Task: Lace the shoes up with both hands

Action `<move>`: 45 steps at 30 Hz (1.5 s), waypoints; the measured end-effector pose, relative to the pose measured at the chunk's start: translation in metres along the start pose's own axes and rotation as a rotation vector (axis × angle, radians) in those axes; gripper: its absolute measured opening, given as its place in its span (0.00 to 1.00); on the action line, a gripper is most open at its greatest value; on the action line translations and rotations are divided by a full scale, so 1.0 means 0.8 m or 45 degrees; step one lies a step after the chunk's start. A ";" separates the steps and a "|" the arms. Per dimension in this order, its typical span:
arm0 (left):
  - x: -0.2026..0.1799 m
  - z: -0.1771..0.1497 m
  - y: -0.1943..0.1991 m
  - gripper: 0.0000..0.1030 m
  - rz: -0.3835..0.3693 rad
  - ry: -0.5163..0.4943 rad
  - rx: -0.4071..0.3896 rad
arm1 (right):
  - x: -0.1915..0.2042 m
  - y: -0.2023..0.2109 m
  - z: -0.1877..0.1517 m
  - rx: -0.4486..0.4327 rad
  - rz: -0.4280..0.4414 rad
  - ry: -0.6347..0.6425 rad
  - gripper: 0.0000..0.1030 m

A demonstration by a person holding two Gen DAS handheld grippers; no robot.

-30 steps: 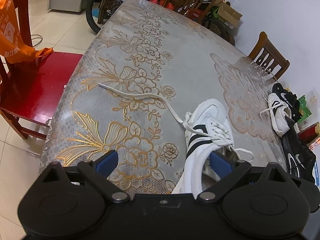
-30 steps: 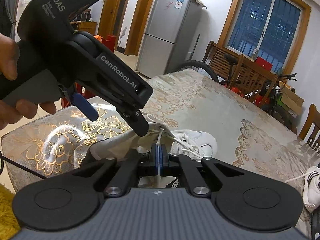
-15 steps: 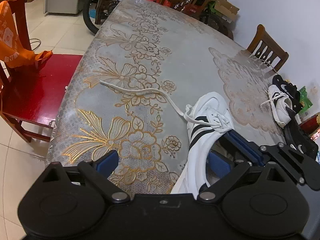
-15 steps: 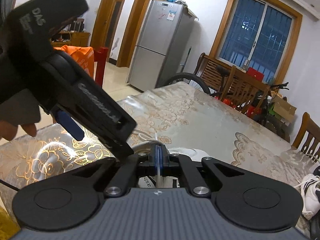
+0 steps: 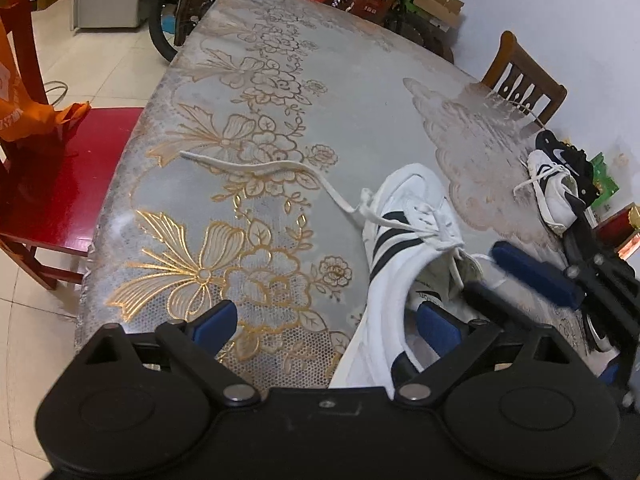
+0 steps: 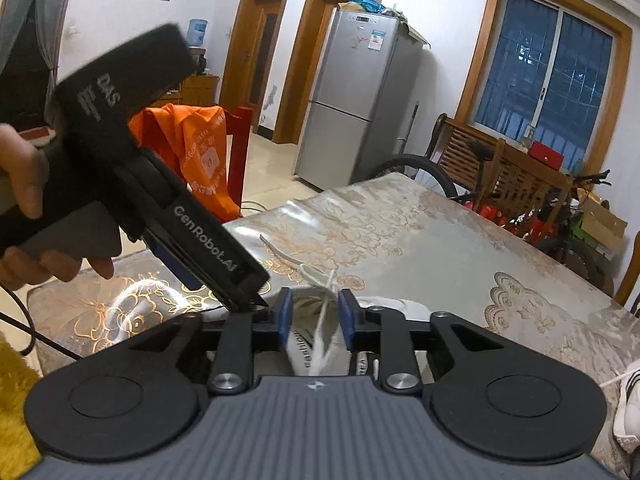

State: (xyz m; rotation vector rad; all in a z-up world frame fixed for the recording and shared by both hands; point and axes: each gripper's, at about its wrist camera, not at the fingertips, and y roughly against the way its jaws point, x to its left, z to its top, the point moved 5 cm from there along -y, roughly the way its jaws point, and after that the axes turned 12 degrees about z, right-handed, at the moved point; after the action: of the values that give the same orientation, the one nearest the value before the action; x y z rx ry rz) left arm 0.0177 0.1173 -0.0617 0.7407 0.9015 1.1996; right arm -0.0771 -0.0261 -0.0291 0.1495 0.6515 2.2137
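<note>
A white shoe point(image 5: 400, 236) with black stripes lies on the flowered tablecloth point(image 5: 280, 92). One end of its white lace point(image 5: 256, 168) trails off to the left. My left gripper point(image 5: 326, 322) is open wide astride the shoe's near side wall, with its right pad point(image 5: 438, 328) inside the shoe's mouth. My right gripper point(image 5: 482, 270) reaches in from the right over the tongue. In the right wrist view the right gripper point(image 6: 315, 316) has its jaws opening. A lace strand point(image 6: 322, 320) hangs loose between its pads. A hand holds the left gripper's housing point(image 6: 192, 224).
Other black and white shoes point(image 5: 556, 188) lie at the table's right edge by a wooden chair point(image 5: 520, 76). A red chair point(image 5: 60, 168) with an orange bag stands to the left. A bicycle point(image 5: 192, 8) and a fridge point(image 6: 360, 112) stand beyond the far end.
The right gripper's pads, pressed together on the lace before, have parted and the lace hangs free. The right gripper has come into the left wrist view beside the shoe's mouth.
</note>
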 end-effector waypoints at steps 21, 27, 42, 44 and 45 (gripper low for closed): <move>-0.014 -0.015 0.023 0.91 0.055 -0.189 -0.138 | -0.042 -0.060 0.043 0.155 0.239 -0.311 0.01; -0.019 -0.013 0.023 0.91 0.021 -0.202 -0.145 | -0.115 0.035 0.137 -0.401 0.468 -0.735 0.01; -0.033 -0.021 0.007 0.92 0.006 -0.260 -0.091 | -0.115 0.097 0.248 -0.788 0.732 -0.694 0.02; -0.032 -0.022 0.004 0.92 -0.003 -0.244 -0.077 | -0.106 0.089 0.251 -0.728 0.697 -0.622 0.02; -0.032 -0.022 0.003 0.92 -0.002 -0.240 -0.071 | -0.097 0.078 0.249 -0.663 0.694 -0.581 0.04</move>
State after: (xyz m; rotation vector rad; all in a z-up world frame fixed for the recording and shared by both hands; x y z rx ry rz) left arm -0.0015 0.0930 -0.0632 0.7932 0.7100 1.1288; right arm -0.0051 -0.0368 0.1815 0.5951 -0.2566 2.6504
